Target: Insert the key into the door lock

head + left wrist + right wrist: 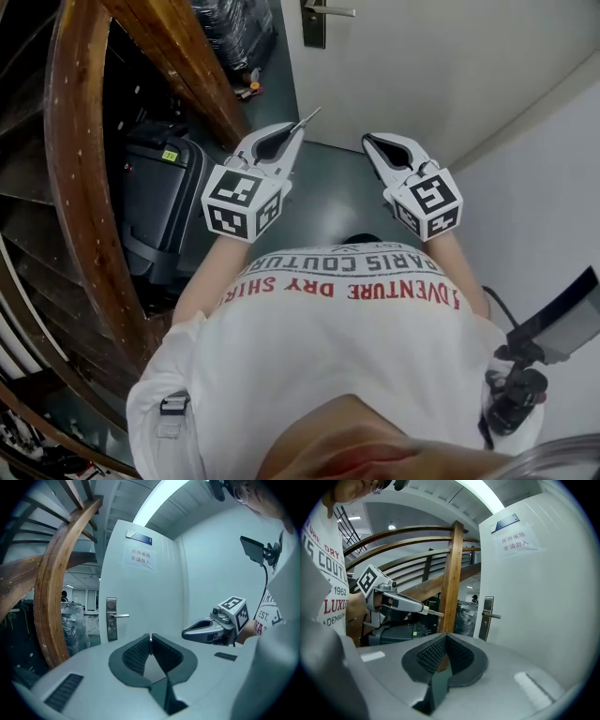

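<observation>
The white door (pixel 450 66) stands closed ahead of the person, with the curved wooden stair rail (pixel 67 187) to its left. The lock plate (pixel 314 26), with its lever handle (pixel 337 11), is mounted near the door's left edge, well apart from both grippers. The left gripper (pixel 292 139) is clenched on the key (pixel 307 119), whose blade projects past the jaw tips toward the door. The right gripper (pixel 371 143) is clenched on nothing and is held beside the left one. Step in hand, by judgement: approach to the lock, with insertion not yet begun. The next move calls for bringing the key up to the plate, locating the keyhole, and aligning the blade with the slot before pushing in.
</observation>
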A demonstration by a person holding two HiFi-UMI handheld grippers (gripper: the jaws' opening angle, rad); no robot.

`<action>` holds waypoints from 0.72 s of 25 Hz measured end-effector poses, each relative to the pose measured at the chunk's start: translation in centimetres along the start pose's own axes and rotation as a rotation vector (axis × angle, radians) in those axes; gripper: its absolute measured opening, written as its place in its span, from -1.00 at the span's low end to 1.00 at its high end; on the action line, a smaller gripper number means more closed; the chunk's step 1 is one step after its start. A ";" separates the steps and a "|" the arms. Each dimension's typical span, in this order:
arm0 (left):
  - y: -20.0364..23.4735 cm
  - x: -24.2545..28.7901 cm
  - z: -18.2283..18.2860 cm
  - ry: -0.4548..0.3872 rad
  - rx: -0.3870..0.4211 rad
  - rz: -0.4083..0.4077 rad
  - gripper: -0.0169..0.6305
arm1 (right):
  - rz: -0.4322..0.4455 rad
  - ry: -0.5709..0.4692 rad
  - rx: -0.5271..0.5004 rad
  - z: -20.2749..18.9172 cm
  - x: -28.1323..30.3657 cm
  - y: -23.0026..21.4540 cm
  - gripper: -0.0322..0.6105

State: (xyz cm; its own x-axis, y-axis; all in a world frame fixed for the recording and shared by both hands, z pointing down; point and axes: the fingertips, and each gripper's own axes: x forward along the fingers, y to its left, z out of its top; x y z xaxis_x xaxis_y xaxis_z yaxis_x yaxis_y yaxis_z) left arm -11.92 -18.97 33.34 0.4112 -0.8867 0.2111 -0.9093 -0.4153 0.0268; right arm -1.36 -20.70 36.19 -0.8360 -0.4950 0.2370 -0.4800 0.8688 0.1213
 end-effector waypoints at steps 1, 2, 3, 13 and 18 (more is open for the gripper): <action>0.5 0.5 0.0 0.001 0.000 -0.005 -0.88 | -0.002 0.005 0.003 -0.2 0.5 -0.3 -0.89; 1.0 1.0 0.0 0.002 -0.002 -0.010 -0.88 | -0.002 0.008 0.006 -0.3 1.0 -0.7 -0.89; 1.4 1.4 -0.1 0.003 -0.006 -0.013 -0.88 | -0.001 0.008 0.006 -0.3 1.6 -1.0 -0.89; 6.3 7.9 -0.1 0.027 -0.025 -0.007 -0.88 | 0.037 0.014 0.015 -0.3 8.2 -6.6 -0.89; 10.5 12.0 -1.1 0.052 -0.070 0.014 -0.88 | 0.060 0.052 0.044 -1.9 13.1 -10.6 -0.89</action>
State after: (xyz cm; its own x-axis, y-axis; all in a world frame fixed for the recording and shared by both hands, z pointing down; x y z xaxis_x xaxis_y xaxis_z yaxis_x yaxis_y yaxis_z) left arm -16.64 -33.72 37.20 0.3958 -0.8800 0.2627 -0.9181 -0.3857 0.0913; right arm -6.74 -36.34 39.88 -0.8491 -0.4397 0.2928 -0.4417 0.8949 0.0631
